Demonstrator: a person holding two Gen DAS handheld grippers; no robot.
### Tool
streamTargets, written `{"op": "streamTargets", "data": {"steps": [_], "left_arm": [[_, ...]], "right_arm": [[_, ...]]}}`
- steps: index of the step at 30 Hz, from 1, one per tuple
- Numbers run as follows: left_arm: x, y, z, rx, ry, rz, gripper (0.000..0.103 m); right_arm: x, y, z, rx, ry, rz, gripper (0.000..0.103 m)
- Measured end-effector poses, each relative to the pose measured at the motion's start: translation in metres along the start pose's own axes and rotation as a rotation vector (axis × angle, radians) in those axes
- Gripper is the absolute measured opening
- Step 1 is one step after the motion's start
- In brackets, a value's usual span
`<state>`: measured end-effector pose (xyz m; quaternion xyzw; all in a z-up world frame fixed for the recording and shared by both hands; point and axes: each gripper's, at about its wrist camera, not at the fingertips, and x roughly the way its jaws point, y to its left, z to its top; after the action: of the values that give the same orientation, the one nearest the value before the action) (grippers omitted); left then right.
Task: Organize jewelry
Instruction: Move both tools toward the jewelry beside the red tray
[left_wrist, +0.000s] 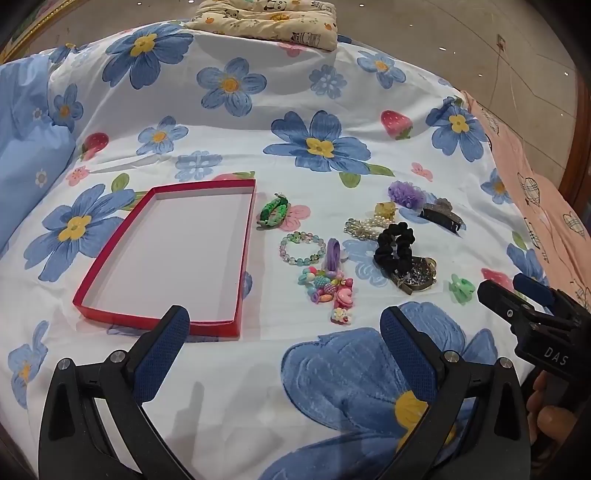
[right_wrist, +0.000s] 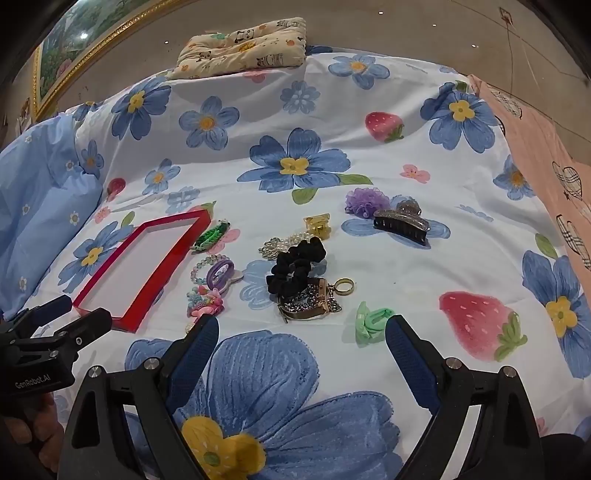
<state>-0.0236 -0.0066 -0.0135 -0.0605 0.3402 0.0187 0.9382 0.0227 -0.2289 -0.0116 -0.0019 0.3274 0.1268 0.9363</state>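
Both my jaws stand wide apart and empty, left gripper before the red tray, right gripper just short of the green clip. The jewelry lies scattered right of the tray, none inside. I'd pinch the clip across its body, low to the sheet, without snagging cloth

Bare floral bedsheet lies open before the accessories. The red tray blocks the left; a green claw clip sits nearest on the right.
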Motion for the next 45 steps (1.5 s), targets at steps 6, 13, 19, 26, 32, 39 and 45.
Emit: {"op": "streamTargets", "data": {"steps": [6, 13, 19, 26, 32, 39, 45], "left_arm": [[0.000, -0.001, 0.000, 0.002, 0.001, 0.001, 0.103], [0.001, -0.001, -0.001, 0.002, 0.002, 0.000, 0.103], [0.003, -0.003, -0.003, 0.004, 0.003, -0.001, 0.103], [0.003, -0.004, -0.004, 0.003, 0.004, -0.001, 0.103], [0.004, -0.004, -0.004, 0.004, 0.006, -0.003, 0.103], [0.016, -0.007, 0.004, 0.013, 0.023, -0.029, 0.103], [0.033, -0.002, 0.022, 0.011, 0.054, -0.054, 0.103]], "right_arm": [[0.001, 0.000, -0.001, 0.001, -0.002, 0.001, 0.093], [0.001, 0.000, 0.000, -0.003, 0.001, 0.000, 0.093], [0.002, 0.000, 0.001, 0.000, 0.000, -0.001, 0.093], [0.001, 0.000, 0.001, 0.001, 0.000, 0.003, 0.093], [0.002, 0.000, 0.001, 0.001, -0.001, 0.002, 0.093], [0.005, -0.003, 0.006, 0.019, 0.014, 0.024, 0.093], [0.021, -0.012, 0.016, 0.035, 0.038, 0.043, 0.093]]}}
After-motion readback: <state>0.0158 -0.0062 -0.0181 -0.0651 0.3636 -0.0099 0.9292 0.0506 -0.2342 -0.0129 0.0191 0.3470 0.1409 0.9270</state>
